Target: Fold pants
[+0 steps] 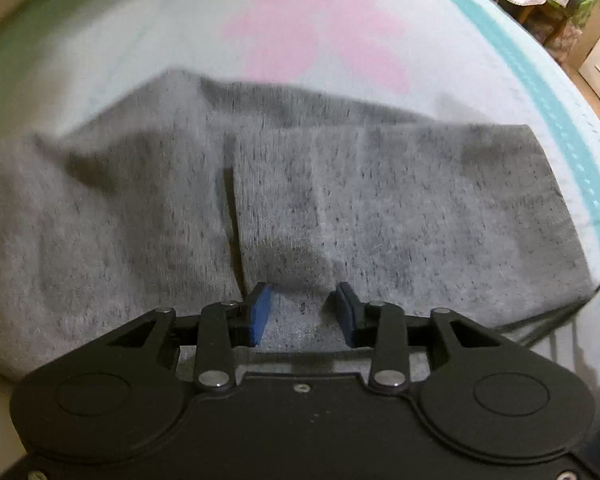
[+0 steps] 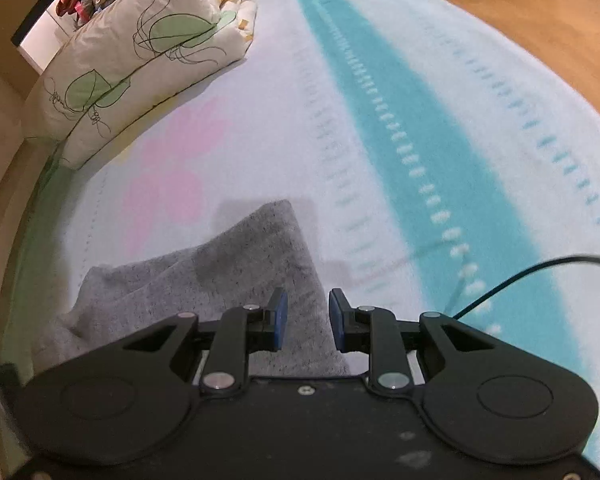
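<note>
- Left gripper [image 1: 302,306] first: jaws spread apart, nothing between them, hanging right over the grey pants [image 1: 340,200]
- The cloth runs under and straight ahead of these jaws, so the left one sits squarely over the middle of the garment
- Just ahead and a touch left, a dark slit [image 1: 232,220], probably a pocket or a fold edge, runs away from the jaws
- The long axis of the pants lies crosswise to the left gripper, side to side, with a squared end out to the right near the teal stripe [image 1: 540,80]
- Over to the right gripper [image 2: 308,320]: jaws also parted, empty, above the right edge of the pants [image 2: 240,280]
- From here the cloth lies below and off to the left, narrowing to a corner ahead
- My read: the right one is nearer an edge to pick up, the left nearer the bulk
- A black cable [image 2: 520,276] trails over the bed [image 2: 380,100] to the right
- Far left, a leaf-print quilt [image 2: 140,60] is piled up
- No containers anywhere in view
</note>
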Action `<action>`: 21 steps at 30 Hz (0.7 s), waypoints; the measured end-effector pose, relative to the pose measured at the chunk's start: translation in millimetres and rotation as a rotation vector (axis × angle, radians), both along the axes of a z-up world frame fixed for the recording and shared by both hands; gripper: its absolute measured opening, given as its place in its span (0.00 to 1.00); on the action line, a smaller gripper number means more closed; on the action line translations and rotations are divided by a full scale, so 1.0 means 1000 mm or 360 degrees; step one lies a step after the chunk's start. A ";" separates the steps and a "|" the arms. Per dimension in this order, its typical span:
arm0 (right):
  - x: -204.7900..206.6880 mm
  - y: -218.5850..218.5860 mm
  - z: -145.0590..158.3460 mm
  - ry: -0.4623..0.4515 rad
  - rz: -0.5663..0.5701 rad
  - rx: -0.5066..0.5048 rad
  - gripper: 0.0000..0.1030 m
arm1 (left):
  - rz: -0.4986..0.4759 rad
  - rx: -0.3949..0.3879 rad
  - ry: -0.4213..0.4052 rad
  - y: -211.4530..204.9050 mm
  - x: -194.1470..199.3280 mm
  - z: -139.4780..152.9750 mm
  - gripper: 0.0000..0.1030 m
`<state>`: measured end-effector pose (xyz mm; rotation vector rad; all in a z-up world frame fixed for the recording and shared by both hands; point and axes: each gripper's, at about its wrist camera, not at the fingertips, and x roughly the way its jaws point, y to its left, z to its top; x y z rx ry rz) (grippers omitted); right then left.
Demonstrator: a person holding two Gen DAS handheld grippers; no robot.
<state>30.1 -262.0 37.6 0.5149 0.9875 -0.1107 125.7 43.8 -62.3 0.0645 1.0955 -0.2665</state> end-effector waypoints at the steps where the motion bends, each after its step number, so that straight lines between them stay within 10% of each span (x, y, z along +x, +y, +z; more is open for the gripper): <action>1: -0.001 0.000 -0.001 -0.0005 0.0007 0.0017 0.25 | -0.0010 0.0024 -0.0005 -0.002 -0.002 0.001 0.46; 21: 0.043 0.113 -0.050 -0.0005 0.0515 -0.0161 0.25 | 0.0424 0.0195 -0.0006 0.104 0.006 0.032 0.46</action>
